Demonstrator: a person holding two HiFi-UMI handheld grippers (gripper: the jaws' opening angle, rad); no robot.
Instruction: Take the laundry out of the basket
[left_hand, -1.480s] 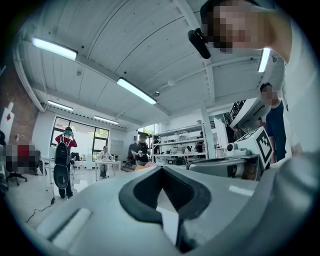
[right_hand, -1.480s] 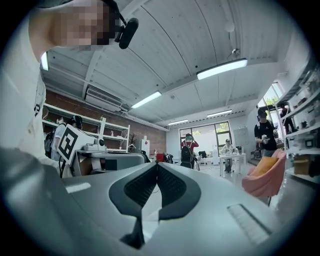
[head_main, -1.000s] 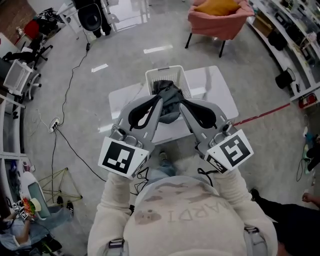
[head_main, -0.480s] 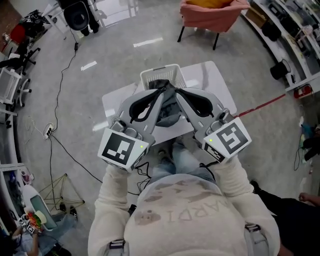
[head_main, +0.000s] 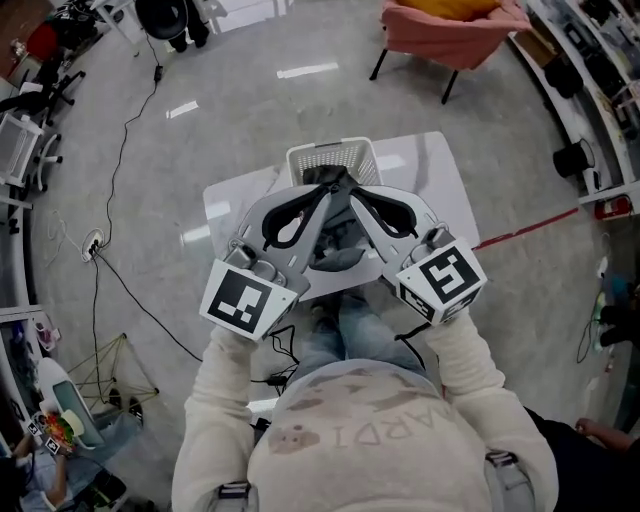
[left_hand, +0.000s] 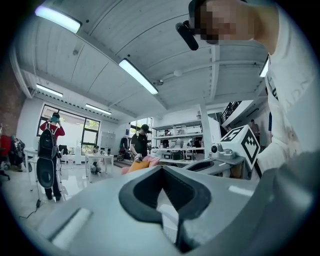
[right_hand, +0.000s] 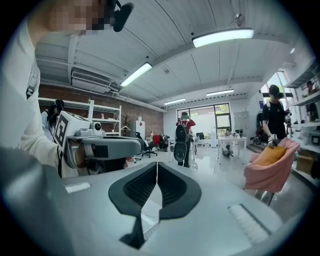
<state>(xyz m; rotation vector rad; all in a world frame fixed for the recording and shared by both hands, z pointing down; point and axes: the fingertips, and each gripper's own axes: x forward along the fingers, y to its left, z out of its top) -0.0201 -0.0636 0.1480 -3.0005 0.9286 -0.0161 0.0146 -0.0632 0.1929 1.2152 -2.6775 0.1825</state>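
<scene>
Laundry (head_main: 335, 250), a single dark grey garment, is pinched at its top edge by both tools. The left gripper (head_main: 326, 187) has its pads pressed together at the tips, and its own view shows a dark strip low between them that is most likely the cloth. The right gripper (head_main: 349, 188) is closed the same way, with a similar dark sliver under its pads. In the head view the two sets of tips nearly touch just above centre frame, and the garment hangs from that shared point in a loose fold. Holding it by one small bunch probably lets the rest drape free rather than drag. The cloth hangs in front of the white mesh basket (head_main: 325, 149), which stands upright at the far side of the white table (head_main: 440, 195) in the upper middle of the frame. Whether its lower end still rests on the basket rim or on the tabletop cannot be told, since the arms cover it. The bare tabletop to either side looks like the natural place to set the garment down. The marker cubes (head_main: 245, 303) sit low in the frame on both sides. A pink armchair (head_main: 450, 35) stands well apart at the upper right.
</scene>
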